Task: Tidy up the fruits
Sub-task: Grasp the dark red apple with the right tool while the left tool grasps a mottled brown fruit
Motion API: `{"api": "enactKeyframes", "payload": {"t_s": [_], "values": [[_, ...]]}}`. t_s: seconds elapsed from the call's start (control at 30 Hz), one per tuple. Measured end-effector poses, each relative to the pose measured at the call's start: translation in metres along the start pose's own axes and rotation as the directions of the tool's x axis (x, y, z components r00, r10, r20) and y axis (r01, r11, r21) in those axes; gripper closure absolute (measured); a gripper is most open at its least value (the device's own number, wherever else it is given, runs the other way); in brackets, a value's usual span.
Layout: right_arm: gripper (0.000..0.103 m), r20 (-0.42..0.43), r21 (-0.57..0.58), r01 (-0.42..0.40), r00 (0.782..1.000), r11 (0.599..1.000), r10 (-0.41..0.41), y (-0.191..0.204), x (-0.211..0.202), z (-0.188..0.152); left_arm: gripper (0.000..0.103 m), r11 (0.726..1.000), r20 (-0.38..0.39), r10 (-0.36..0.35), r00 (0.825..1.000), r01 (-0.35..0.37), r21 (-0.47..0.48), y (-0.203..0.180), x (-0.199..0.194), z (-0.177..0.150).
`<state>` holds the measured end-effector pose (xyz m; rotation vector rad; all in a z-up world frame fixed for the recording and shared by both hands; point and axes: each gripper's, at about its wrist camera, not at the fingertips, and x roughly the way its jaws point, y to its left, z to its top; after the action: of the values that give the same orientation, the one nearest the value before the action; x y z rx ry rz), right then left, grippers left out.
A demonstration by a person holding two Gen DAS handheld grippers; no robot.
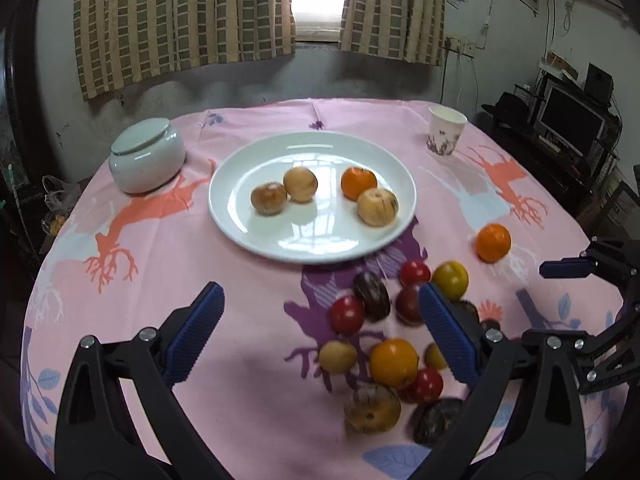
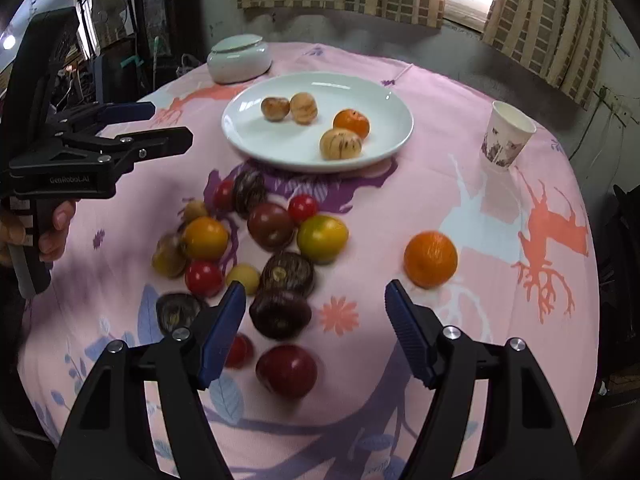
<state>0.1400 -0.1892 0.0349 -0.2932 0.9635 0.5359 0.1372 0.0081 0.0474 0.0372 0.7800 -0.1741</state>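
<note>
Pink cloth (image 1: 248, 280) with deer and tree prints covers the round table. At far left in the left wrist view stands a pale lidded jar (image 1: 147, 155), apart from the white plate (image 1: 240, 216) near the middle. On the plate lie four fruits: two tan ones touching at left (image 1: 269, 199) (image 1: 300, 184), then an orange (image 1: 359, 183) touching a third tan fruit (image 1: 377, 207). The left gripper (image 1: 320, 312) hangs above the cloth with its blue pads spread wide and nothing between them; its left pad (image 1: 196, 332) is over bare cloth, its right pad (image 1: 448, 332) over the loose pile (image 1: 384, 340). That pile lies on the cloth just in front of the plate: red, yellow, orange, brown and dark purple fruits, many touching. A second orange (image 1: 493, 242) lies alone to the right of the pile, near the plate's right edge but apart from it. A paper cup (image 1: 446, 131) stands upright at the far right of the table.

From the right wrist view, the left gripper's black body shows at the left edge, held in a hand (image 2: 52, 232). The right gripper (image 2: 316, 320) is also spread wide and empty, above the near side of the pile, with a dark purple fruit (image 2: 280, 314) and a red one (image 2: 286, 370) between its pads; the lone orange (image 2: 430, 259) lies just beyond its right pad (image 2: 408, 332)
</note>
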Motion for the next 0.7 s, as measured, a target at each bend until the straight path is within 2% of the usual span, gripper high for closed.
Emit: {"api": "enactKeyframes", "payload": {"t_s": [0.07, 0.17, 0.27, 0.33, 0.4, 0.53, 0.67, 0.7], "values": [[0.031, -0.021, -0.03, 0.018, 1.0, 0.999, -0.019, 0.004, 0.002, -0.014, 0.004, 1.0, -0.005, -0.005, 1.0, 0.005, -0.008, 0.0, -0.001, -0.012], [0.031, -0.034, -0.077, -0.022, 0.999, 0.997, 0.02, 0.012, 0.002, -0.025, 0.004, 0.999, -0.022, -0.03, 0.999, 0.029, -0.031, 0.006, -0.001, -0.022], [0.03, -0.057, -0.119, -0.02, 0.998, 0.993, 0.013, 0.02, 0.002, -0.031, 0.004, 0.998, -0.04, -0.057, 0.998, 0.056, -0.036, 0.013, -0.001, -0.026], [0.031, -0.074, -0.14, -0.014, 0.997, 0.99, 0.004, 0.023, 0.004, -0.035, 0.004, 0.994, -0.074, -0.093, 0.993, 0.089, -0.055, 0.017, 0.002, -0.031], [0.031, -0.091, -0.151, -0.017, 0.996, 0.988, 0.003, 0.026, 0.01, -0.038, 0.004, 0.995, -0.121, -0.102, 0.987, 0.101, -0.013, 0.013, 0.005, -0.036], [0.044, -0.128, -0.166, -0.023, 0.992, 0.986, 0.001, 0.03, 0.027, -0.041, 0.004, 0.993, -0.076, -0.051, 0.996, 0.058, 0.105, 0.005, -0.005, -0.042], [0.061, -0.124, -0.184, -0.001, 0.992, 0.983, -0.022, 0.033, 0.034, -0.041, 0.004, 0.991, -0.096, -0.057, 0.994, 0.068, 0.116, 0.004, 0.001, -0.045], [0.062, -0.113, -0.19, 0.009, 0.993, 0.982, -0.031, 0.033, 0.033, -0.041, 0.004, 0.99, -0.104, -0.05, 0.993, 0.063, 0.125, 0.003, 0.003, -0.046]]}}
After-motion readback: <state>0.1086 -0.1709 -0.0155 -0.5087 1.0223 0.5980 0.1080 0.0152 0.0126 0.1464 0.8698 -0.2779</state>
